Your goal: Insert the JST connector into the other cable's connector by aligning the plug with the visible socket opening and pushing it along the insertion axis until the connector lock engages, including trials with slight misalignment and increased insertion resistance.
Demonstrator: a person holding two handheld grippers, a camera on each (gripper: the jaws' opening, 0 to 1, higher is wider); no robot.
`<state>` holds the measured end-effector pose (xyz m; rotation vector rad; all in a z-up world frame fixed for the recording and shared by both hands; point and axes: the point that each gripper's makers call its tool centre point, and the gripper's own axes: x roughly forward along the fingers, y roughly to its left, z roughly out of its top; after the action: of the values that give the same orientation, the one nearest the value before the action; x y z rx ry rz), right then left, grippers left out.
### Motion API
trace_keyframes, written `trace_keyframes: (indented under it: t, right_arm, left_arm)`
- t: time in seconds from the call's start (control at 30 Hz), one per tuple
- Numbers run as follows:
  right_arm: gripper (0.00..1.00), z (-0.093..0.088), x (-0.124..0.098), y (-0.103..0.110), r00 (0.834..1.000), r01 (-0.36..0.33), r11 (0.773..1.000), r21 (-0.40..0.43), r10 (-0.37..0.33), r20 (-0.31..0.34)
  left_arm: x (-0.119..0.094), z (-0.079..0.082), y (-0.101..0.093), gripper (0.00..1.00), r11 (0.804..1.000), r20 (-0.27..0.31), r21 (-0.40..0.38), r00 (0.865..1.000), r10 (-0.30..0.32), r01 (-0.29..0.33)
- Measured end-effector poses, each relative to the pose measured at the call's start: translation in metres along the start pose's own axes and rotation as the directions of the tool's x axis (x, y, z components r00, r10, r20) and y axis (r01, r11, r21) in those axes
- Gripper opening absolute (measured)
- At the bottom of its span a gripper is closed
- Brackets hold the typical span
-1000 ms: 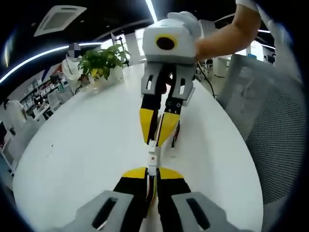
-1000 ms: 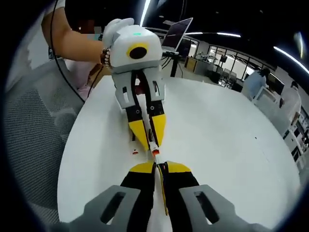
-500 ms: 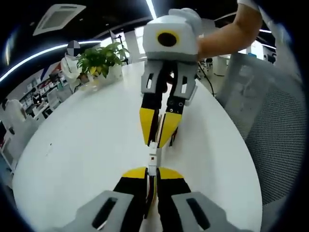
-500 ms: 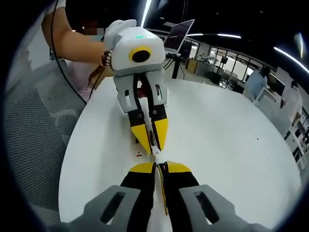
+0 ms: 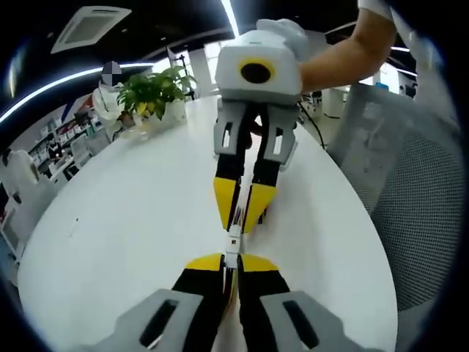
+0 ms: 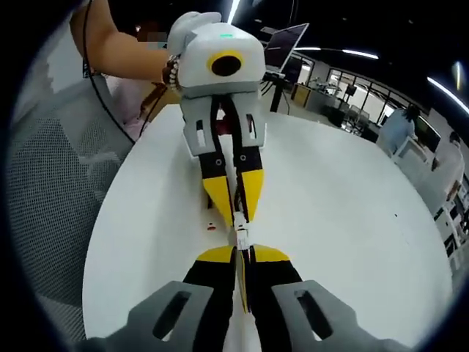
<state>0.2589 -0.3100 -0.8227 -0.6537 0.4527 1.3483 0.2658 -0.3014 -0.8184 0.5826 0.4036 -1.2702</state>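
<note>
Over a round white table (image 5: 124, 213) my two grippers meet tip to tip. In the left gripper view my left gripper (image 5: 232, 259) is shut on a small white JST connector (image 5: 234, 240). My right gripper (image 5: 240, 224), held by a person's hand, points at it from above, shut on the mating connector and its thin cable. In the right gripper view my right gripper (image 6: 240, 254) is shut on its white connector (image 6: 240, 237), which touches the tips of my left gripper (image 6: 236, 218). The two connectors sit end to end in one line. Whether the lock is engaged I cannot tell.
A small red piece (image 6: 211, 226) lies on the table left of the tips. A potted plant (image 5: 155, 94) stands at the table's far edge. A grey mesh chair (image 5: 418, 198) is beside the table, a laptop (image 6: 284, 45) behind it, and people stand further back.
The two grippers have closed the gap between their tips. The exposed length of connector between them is shorter than before.
</note>
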Motion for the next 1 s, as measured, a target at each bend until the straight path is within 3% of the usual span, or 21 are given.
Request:
trace_keyframes:
  t: [0.37, 1.0]
  right_arm:
    - [0.04, -0.012, 0.01, -0.002, 0.998, -0.022, 1.0, 0.016, 0.023, -0.066]
    - [0.04, -0.023, 0.02, -0.005, 0.99, -0.087, 0.996, 0.028, 0.089, -0.112]
  left_arm:
    - [0.007, -0.007, 0.0, 0.0, 1.0, -0.021, 0.0, 1.0, -0.014, 0.014]
    - [0.022, -0.015, 0.002, 0.0, 0.998, -0.037, 0.004, 0.997, -0.07, 0.07]
